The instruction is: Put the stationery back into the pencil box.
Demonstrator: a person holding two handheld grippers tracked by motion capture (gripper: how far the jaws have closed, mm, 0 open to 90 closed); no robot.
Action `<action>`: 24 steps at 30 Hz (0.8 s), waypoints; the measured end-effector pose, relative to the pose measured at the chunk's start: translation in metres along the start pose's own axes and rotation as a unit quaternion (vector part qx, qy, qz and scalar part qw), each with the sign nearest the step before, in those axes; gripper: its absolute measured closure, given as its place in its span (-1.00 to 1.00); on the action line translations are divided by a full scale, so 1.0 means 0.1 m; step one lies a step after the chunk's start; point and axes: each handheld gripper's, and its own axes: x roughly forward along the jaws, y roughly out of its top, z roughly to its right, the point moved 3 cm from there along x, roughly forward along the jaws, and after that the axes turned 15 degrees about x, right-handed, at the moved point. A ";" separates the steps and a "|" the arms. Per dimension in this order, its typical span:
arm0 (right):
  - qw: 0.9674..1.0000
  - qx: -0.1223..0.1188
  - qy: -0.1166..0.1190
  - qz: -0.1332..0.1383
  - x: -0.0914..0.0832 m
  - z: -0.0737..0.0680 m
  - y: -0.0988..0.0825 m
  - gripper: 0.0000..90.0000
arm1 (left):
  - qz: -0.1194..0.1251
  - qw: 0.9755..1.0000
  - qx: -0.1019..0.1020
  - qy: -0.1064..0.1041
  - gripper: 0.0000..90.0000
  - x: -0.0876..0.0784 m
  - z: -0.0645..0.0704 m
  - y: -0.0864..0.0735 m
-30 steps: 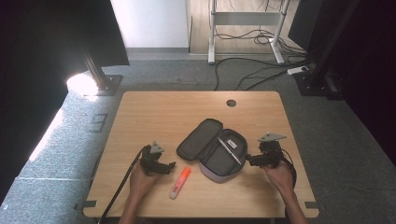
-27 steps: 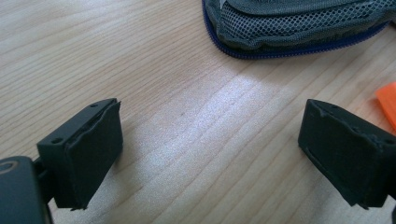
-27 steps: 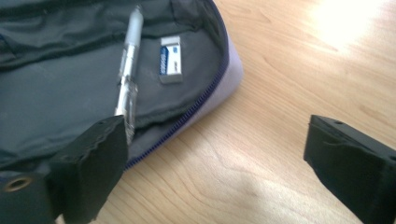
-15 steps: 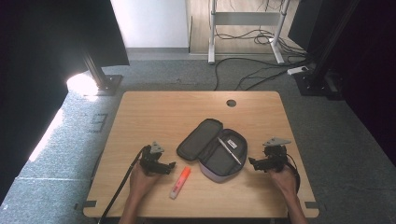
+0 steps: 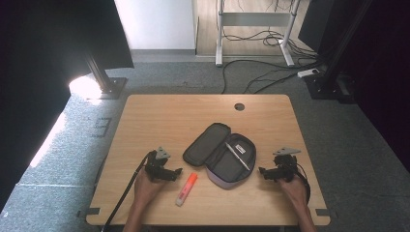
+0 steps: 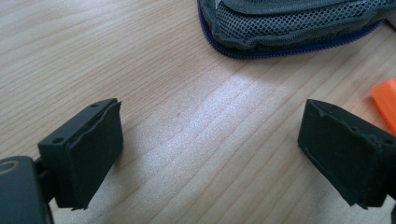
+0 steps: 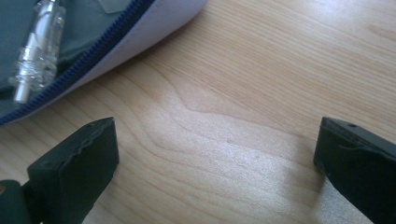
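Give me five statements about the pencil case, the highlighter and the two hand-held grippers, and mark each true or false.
1. The pencil case lies open on the table. True.
2. A pen lies inside the pencil case. True.
3. The orange highlighter is inside the pencil case. False: it lies on the table beside the case, near the left hand-held gripper.
4. The right hand-held gripper is shut on the pen. False: its jaws stand wide open with bare wood between them, and they have just been opening.
5. The left hand-held gripper holds nothing. True: its jaws are open over bare wood.
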 end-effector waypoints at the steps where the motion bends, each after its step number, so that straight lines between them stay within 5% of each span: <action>1: 1.000 -0.001 -0.003 0.004 0.00 0.00 0.00 -1.00 | 0.000 1.000 0.000 0.000 -0.86 0.00 0.00 0.00; 17: 1.000 -0.001 -0.002 0.021 0.01 0.01 -0.03 -1.00 | 0.011 1.000 0.011 -0.009 -0.71 -0.02 0.02 0.00; 24: 1.000 -0.001 -0.002 0.021 0.01 0.01 -0.03 -1.00 | -0.003 1.000 0.001 0.006 -0.68 -0.05 0.03 0.01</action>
